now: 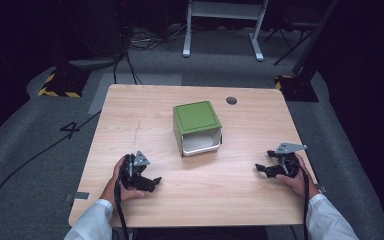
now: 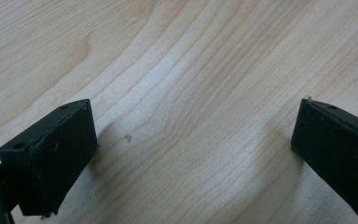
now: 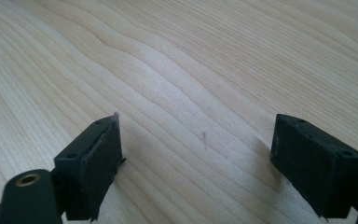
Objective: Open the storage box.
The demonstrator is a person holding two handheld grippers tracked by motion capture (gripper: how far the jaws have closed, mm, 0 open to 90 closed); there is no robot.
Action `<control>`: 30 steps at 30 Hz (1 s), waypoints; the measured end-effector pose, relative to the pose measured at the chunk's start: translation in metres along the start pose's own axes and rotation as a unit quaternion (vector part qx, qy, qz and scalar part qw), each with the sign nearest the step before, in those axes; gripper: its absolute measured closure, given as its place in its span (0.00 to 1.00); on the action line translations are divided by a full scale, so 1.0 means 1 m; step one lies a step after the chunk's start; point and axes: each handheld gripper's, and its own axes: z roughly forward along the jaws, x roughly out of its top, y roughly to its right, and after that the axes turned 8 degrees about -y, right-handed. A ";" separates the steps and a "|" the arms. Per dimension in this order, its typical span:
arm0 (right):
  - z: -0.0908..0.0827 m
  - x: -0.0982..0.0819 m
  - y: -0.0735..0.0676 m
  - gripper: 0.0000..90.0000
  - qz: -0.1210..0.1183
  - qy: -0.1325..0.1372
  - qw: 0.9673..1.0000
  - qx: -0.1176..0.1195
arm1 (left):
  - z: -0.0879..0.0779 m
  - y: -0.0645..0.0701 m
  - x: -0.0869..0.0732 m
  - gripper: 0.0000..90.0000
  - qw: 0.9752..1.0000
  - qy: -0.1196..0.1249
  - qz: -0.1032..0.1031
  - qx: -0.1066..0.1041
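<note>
A green box (image 1: pixel 196 127) with a white inner drawer or bin (image 1: pixel 200 143) showing at its near side stands in the middle of the wooden table (image 1: pixel 145 115). My left gripper (image 1: pixel 152 183) rests low on the table at the near left, held by a hand; its jaws stand wide apart over bare wood (image 2: pixel 191 140), nothing between them. At the near right my right gripper (image 1: pixel 261 169) also lies close to the tabletop, jaws open and pointing left, with bare wood (image 3: pixel 196 135) between them.
A dark round hole (image 1: pixel 231 100) sits in the table near its far right edge. Beyond the table are grey floor, cables, a white frame's legs (image 1: pixel 220 30) and yellow-black taped bases (image 1: pixel 60 85).
</note>
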 end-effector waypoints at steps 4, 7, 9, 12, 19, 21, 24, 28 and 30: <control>0.000 0.000 0.000 0.18 0.000 0.000 1.000 0.000 | 0.001 0.001 0.005 0.01 1.000 -0.009 0.011 -0.006; 0.001 0.001 0.000 0.18 0.000 -0.001 1.000 -0.002 | -0.001 0.007 0.010 0.15 0.999 -0.004 0.043 -0.031; 0.001 0.001 0.000 0.18 0.000 -0.001 1.000 -0.002 | -0.002 0.010 0.011 0.23 0.998 -0.004 0.052 -0.038; 0.001 0.001 0.000 0.18 0.001 -0.001 1.000 -0.003 | -0.004 0.016 0.015 0.20 0.998 -0.009 0.057 -0.033; -0.001 -0.001 0.000 0.18 0.002 0.000 1.000 -0.003 | -0.018 0.033 0.037 0.24 0.994 0.029 0.090 -0.051; -0.001 -0.001 0.000 0.18 0.001 -0.001 1.000 -0.003 | -0.022 0.039 0.044 0.25 0.993 0.035 0.106 -0.049; -0.001 -0.001 0.000 0.18 0.001 -0.001 1.000 -0.003 | -0.028 0.045 0.055 0.26 0.990 0.055 0.118 -0.052; -0.001 -0.001 0.000 0.18 0.002 -0.001 1.000 -0.003 | -0.031 0.051 0.065 0.26 0.988 0.069 0.125 -0.054; -0.001 -0.001 0.000 0.18 0.002 -0.001 1.000 -0.003 | -0.031 0.054 0.073 0.26 0.987 0.073 0.131 -0.055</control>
